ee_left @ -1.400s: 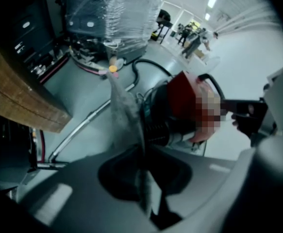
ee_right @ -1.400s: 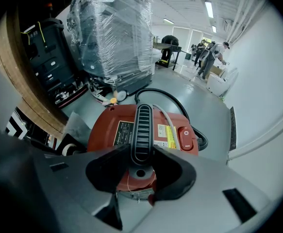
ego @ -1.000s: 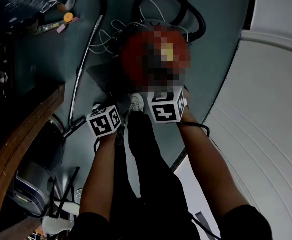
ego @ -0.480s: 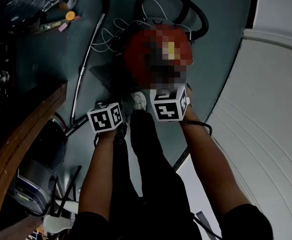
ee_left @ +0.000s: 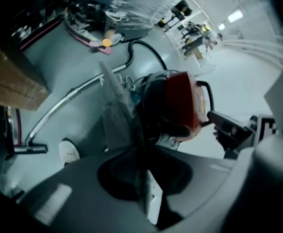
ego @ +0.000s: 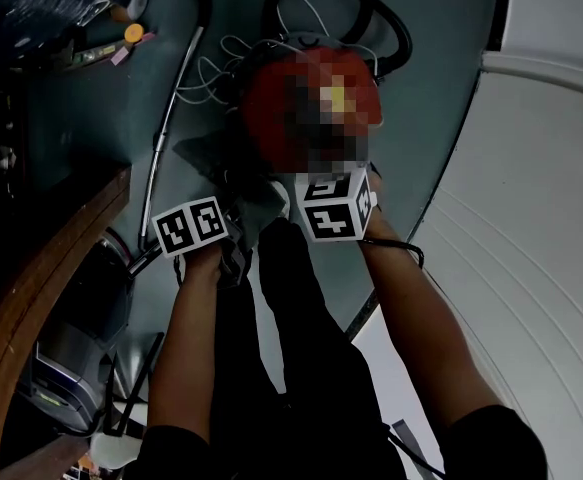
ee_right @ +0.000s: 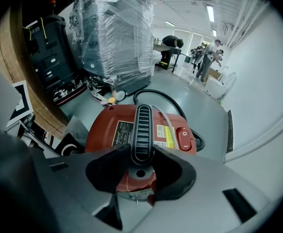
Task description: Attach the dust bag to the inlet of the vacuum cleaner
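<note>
The left tongs point(ee_left: 142, 155), their jaws just eased wider, seem only lightly pinched on the edge of the dust bag point(ee_left: 116, 111) beside the vacuum cleaner point(ee_right: 113, 130), short of its inlet, while the right tongs point(ee_right: 140, 155) clamp its handle point(ee_right: 142, 123), probably steadying it for a regrip.

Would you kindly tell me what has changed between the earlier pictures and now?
The left tool has slid toward the picture's left in the head view and rolled. Its jaws have just been opening, with the edge of the dust bag between them. The right tool stays clamped on the handle of the vacuum cleaner, which has not visibly moved.
</note>
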